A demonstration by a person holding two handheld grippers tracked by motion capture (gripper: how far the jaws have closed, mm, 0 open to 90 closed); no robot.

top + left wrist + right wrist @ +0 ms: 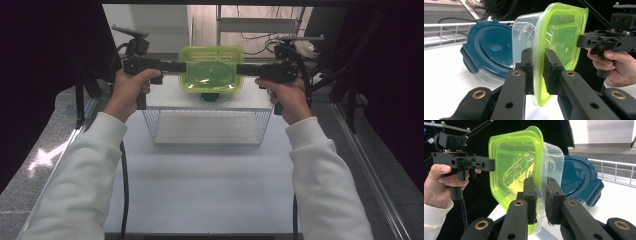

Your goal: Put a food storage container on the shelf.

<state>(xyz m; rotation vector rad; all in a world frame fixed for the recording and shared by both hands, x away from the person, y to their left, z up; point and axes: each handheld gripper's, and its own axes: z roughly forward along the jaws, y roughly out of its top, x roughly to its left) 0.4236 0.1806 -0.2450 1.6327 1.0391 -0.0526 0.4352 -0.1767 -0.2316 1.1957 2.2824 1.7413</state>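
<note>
Both sides pinched: left hand-held gripper and right hand-held gripper clamp the green-lidded container by its rim; keep it level, lifting evenly above the wire basket.

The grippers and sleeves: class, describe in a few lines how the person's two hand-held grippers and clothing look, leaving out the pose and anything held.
Both the left gripper and the right gripper are black, with pistol-style handles and a small camera block on top. Each has two flat black jaws on linked arms with brass-coloured pivot rings. A black cable trails from each. The person wears white long sleeves with ribbed cuffs.
</note>
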